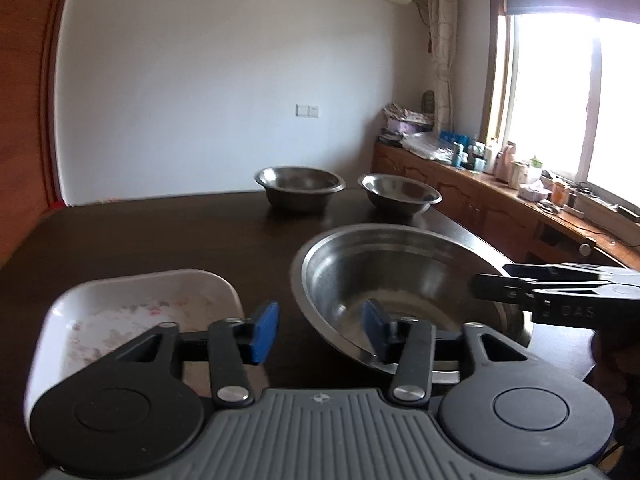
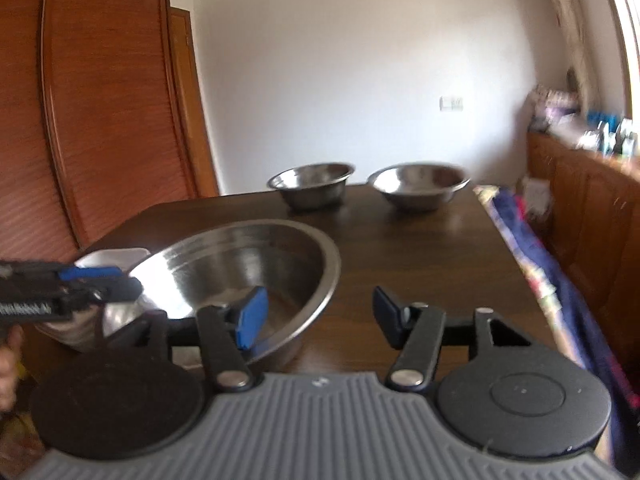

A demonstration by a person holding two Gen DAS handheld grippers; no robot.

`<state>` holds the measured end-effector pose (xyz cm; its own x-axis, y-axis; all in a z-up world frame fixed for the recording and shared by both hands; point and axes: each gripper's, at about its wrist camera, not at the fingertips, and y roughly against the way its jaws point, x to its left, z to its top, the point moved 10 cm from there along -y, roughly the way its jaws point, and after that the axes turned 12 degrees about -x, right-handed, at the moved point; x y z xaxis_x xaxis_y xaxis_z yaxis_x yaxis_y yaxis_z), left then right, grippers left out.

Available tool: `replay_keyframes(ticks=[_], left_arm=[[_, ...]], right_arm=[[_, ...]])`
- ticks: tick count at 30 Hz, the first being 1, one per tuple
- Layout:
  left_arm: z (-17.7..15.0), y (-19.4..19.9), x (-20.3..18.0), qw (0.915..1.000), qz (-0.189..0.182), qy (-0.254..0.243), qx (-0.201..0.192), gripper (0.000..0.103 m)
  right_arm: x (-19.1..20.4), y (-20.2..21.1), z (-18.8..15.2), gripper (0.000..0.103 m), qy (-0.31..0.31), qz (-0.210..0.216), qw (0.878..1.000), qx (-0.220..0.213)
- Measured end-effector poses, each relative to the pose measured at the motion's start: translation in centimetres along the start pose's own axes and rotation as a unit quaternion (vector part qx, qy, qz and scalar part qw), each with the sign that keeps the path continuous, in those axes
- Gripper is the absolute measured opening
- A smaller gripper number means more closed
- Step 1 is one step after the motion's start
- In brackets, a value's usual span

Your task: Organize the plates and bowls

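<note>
A large steel bowl (image 1: 400, 276) (image 2: 240, 264) stands near the front of the dark wooden table (image 1: 160, 236). My left gripper (image 1: 319, 332) is open and straddles the bowl's left rim, right pad inside, left pad outside. My right gripper (image 2: 319, 316) is open too and straddles the right rim, with its left pad in the bowl. Each gripper shows in the other's view: the right gripper (image 1: 492, 278) and the left gripper (image 2: 128, 280). A white square dish (image 1: 140, 308) (image 2: 112, 258) lies just left of the bowl. Two smaller steel bowls (image 1: 300, 186) (image 1: 400, 194) stand side by side at the far edge.
A wooden wardrobe (image 2: 100, 100) rises to the left of the table. A coloured cloth (image 2: 540, 260) hangs along the table's right edge. Beyond it, a low wooden cabinet (image 1: 500, 200) full of small items runs under the window.
</note>
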<state>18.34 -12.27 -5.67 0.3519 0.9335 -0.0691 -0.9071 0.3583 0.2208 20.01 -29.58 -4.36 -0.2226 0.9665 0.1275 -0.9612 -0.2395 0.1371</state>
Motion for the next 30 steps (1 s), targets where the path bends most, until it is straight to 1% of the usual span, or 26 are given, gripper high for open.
replay_keyframes(ticks=[1, 3, 5, 7, 10, 12, 14, 16, 17, 19, 22, 28, 30], left_arm=[[0.2, 0.4, 0.1, 1.0000, 0.003, -0.002, -0.007, 0.079], [0.6, 1.1, 0.3, 0.9998, 0.006, -0.001, -0.017, 0.082], [0.9, 1.8, 0.5, 0.9996, 0.009, 0.000, -0.027, 0.089], [1.1, 2.4, 0.6, 0.9993, 0.012, -0.005, -0.035, 0.092], [1.3, 3.1, 0.6, 0.9992, 0.010, -0.015, -0.036, 0.092], [1.5, 3.4, 0.7, 0.9989, 0.012, -0.017, -0.042, 0.092], [1.9, 3.7, 0.8, 0.9987, 0.012, -0.018, -0.046, 0.092], [2.2, 4.0, 0.8, 0.9985, 0.013, -0.019, -0.051, 0.092], [2.3, 4.1, 0.8, 0.9983, 0.014, -0.019, -0.053, 0.093], [2.7, 4.2, 0.9, 0.9980, 0.015, -0.019, -0.059, 0.096], [3.1, 4.3, 1.2, 0.9976, 0.019, -0.016, -0.065, 0.103], [4.1, 3.1, 2.2, 0.9971, 0.027, -0.017, -0.069, 0.103], [4.8, 2.4, 2.6, 0.9971, 0.029, -0.018, -0.068, 0.103]], right_arm=[[0.0, 0.4, 0.2, 0.061, 0.009, -0.006, 1.000, -0.007], [-0.2, 1.5, 0.5, 0.066, 0.016, -0.019, 0.999, -0.020], [-0.5, 2.4, 0.7, 0.069, 0.020, -0.031, 0.999, -0.029], [-0.7, 3.1, 0.8, 0.070, 0.026, -0.043, 0.998, -0.035], [-1.2, 3.7, 1.0, 0.074, 0.029, -0.053, 0.997, -0.040], [-1.5, 4.1, 1.0, 0.083, 0.029, -0.059, 0.997, -0.044], [-1.7, 4.2, 1.2, 0.085, 0.027, -0.063, 0.997, -0.048], [-1.9, 4.2, 1.3, 0.093, 0.025, -0.061, 0.997, -0.049], [-1.9, 4.1, 1.4, 0.098, 0.025, -0.060, 0.997, -0.050], [-2.0, 4.0, 1.5, 0.103, 0.025, -0.061, 0.997, -0.049], [-1.9, 3.8, 1.8, 0.103, 0.031, -0.060, 0.996, -0.051], [-1.8, 2.9, 2.9, 0.103, 0.027, -0.052, 0.997, -0.052], [-1.7, 2.3, 3.5, 0.103, 0.034, -0.049, 0.997, -0.053]])
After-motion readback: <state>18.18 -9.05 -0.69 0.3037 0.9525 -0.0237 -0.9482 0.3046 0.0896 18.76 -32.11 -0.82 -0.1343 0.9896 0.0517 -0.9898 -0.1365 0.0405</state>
